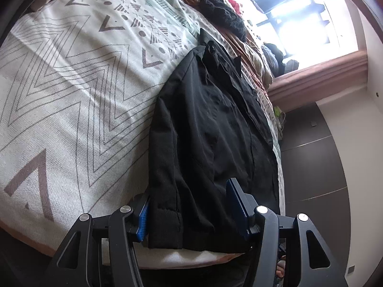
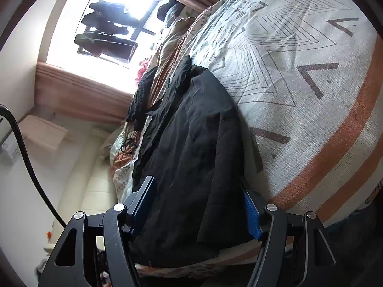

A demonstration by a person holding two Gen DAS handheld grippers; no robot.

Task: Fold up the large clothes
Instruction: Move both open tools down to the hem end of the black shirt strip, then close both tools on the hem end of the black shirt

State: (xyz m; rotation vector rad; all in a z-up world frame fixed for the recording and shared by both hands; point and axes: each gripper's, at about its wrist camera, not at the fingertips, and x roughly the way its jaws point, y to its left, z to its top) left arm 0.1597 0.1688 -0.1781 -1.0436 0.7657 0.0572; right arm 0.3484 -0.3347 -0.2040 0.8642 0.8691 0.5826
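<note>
- Garment: black jacket (image 1: pixel 210 129), lying lengthwise on patterned bedspread (image 1: pixel 71 95), hem edge at 6 o'clock in both wrist views, collar toward 12.
- Handling, judged: padded, soft, moderately heavy, slightly slick shell; best taken at hem corners.
- Left gripper (image 1: pixel 191 210): jaws spread, straddling the hem, not pinching.
- Right gripper (image 2: pixel 201 205): jaws spread likewise around the hem.
- Surroundings: clothes pile (image 1: pixel 222 16) at 12 o'clock; window (image 2: pixel 107 24) beyond.

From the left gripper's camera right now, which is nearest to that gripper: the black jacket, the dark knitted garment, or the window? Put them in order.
1. Black jacket, between the open fingers of the left gripper.
2. Dark knitted garment, farther up the bed, upper middle.
3. Window, beyond the bed, upper right.
</note>
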